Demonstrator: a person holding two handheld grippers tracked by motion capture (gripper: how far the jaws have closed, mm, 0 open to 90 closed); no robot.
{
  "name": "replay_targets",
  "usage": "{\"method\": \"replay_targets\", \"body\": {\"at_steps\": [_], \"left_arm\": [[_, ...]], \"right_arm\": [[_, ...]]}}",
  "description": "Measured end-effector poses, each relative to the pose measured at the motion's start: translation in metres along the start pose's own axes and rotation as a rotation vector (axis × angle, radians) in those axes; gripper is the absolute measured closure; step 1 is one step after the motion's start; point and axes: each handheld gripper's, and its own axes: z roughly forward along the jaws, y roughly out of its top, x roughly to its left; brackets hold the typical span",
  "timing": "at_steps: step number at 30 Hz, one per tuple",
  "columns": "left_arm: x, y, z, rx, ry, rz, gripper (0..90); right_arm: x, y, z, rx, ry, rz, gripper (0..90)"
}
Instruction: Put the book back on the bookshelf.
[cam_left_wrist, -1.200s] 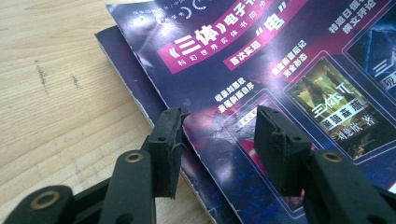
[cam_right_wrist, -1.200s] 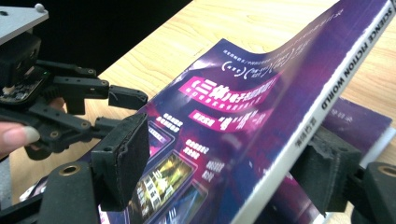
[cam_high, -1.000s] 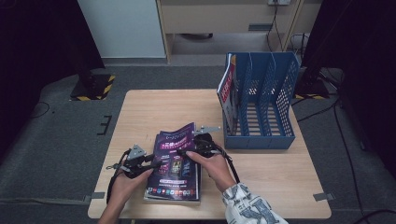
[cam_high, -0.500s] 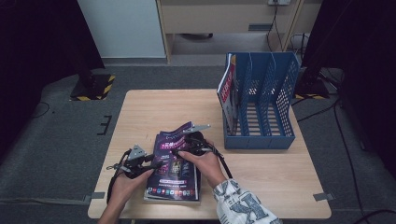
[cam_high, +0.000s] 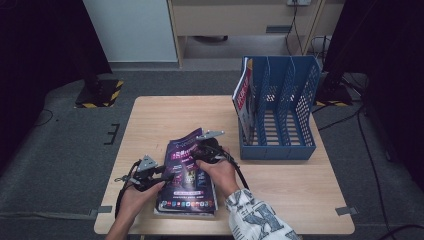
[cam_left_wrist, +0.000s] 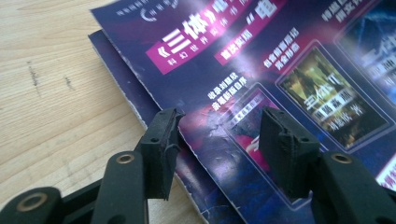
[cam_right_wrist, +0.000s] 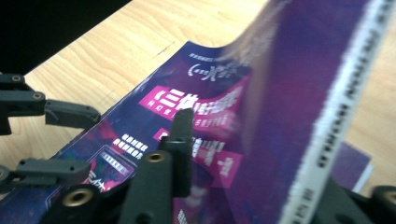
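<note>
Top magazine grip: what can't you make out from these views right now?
- Right gripper, right gripper view: far jaw hidden behind the lifted, blurred top magazine, so pad contact is unclear.
- High view: the person's hand covers those jaws.
- Magazine stack, high view: count too small to tell.
- Left gripper, left gripper view: jaws apart over the cover; contact with it unclear.
</note>
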Motion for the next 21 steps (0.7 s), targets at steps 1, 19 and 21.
{"method": "replay_targets", "body": {"at_steps": [1,19,21], "left_arm": [[0.000,0.000,0.001,-0.002,-0.006,0.000,45.1],[0.003,0.000,0.004,-0.045,-0.013,-0.047,22.9],[0.003,0.000,0.004,-0.046,-0.013,-0.045,23.5]], "right_arm": [[-0.001,0.001,-0.001,-0.003,0.001,0.002,74.0],[0.011,0.024,-0.026,-0.108,0.020,-0.141,78.8],[0.013,0.026,-0.029,-0.118,0.020,-0.159,78.9]]}}
